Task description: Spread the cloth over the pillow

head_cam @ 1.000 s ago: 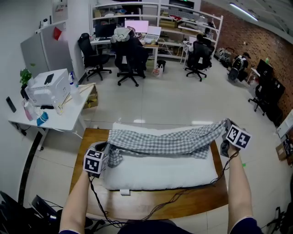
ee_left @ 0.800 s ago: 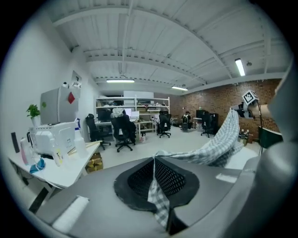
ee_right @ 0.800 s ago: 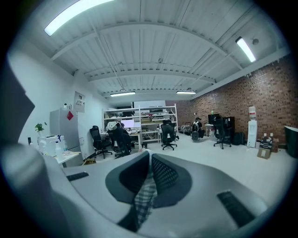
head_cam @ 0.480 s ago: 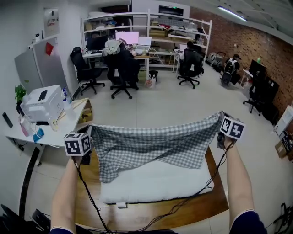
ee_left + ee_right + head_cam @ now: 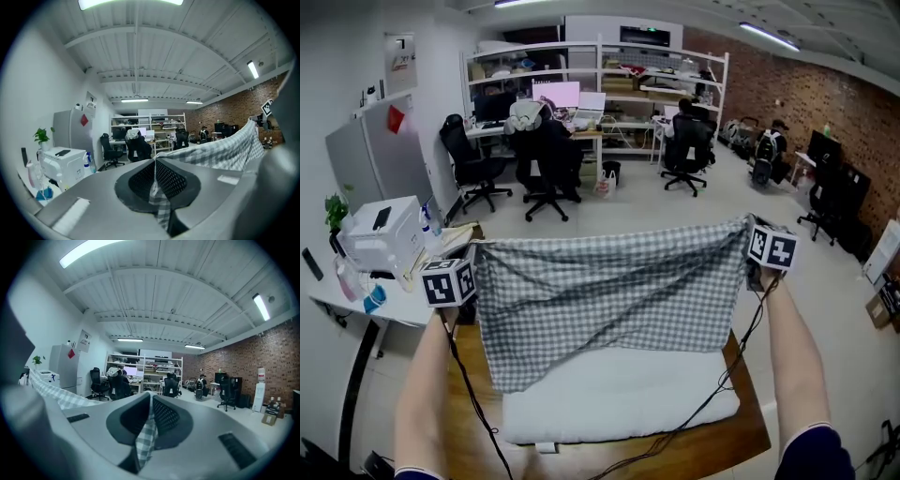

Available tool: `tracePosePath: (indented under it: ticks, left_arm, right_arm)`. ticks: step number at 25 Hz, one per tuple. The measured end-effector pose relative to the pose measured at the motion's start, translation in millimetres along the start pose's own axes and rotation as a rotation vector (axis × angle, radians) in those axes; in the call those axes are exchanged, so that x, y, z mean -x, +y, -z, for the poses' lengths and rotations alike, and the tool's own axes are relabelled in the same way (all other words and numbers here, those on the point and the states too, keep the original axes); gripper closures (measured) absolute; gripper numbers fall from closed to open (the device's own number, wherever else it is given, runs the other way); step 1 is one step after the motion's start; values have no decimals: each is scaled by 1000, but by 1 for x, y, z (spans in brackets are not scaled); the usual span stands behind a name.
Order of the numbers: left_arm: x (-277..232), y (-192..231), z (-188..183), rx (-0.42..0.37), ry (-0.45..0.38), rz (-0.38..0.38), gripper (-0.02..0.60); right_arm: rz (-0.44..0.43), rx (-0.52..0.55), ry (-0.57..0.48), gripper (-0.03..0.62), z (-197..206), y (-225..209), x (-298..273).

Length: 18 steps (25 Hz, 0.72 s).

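Office chairs and shelving are filling the far end of the room, while a wooden worktop (image 5: 748, 433) close below is carrying a white pillow (image 5: 619, 398). Above it, a checked cloth (image 5: 609, 300) is hanging in the air as a sheet between the two grippers, its top edge running almost level. Its lower edge is drooping toward the pillow's far side, and whether it is touching there I cannot tell.

On the left gripper (image 5: 154, 176), the fingers (image 5: 176, 180) are pinching one top corner, with a strip of check showing between the pads. The right gripper (image 5: 149, 420) is clamping the opposite top corner in the same way.

Judging by the sag and soft folds, the cloth is behaving as thin, light and limp. It is likely needing both corners held apart to stay open, and a sharp tug could be pulling it out of the pads.

No container is taking part. Bottles (image 5: 425, 221) are standing on a white side table (image 5: 398, 305) at left, their contents too small to tell.
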<state>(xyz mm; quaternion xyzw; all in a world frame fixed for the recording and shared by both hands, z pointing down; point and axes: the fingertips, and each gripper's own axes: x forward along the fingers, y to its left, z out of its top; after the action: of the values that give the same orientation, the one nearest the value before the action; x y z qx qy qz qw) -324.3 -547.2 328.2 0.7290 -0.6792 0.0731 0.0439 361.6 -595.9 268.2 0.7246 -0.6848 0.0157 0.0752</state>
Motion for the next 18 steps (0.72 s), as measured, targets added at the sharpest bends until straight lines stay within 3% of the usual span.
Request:
tracePosePath:
  ticks: [9, 18]
  left_arm:
    - [-35, 11, -49, 42, -22, -21, 566]
    - [-61, 22, -87, 22, -53, -51, 566]
  right_arm:
    - [10, -1, -51, 569, -24, 1, -26]
    - [19, 2, -101, 569, -53, 3, -43]
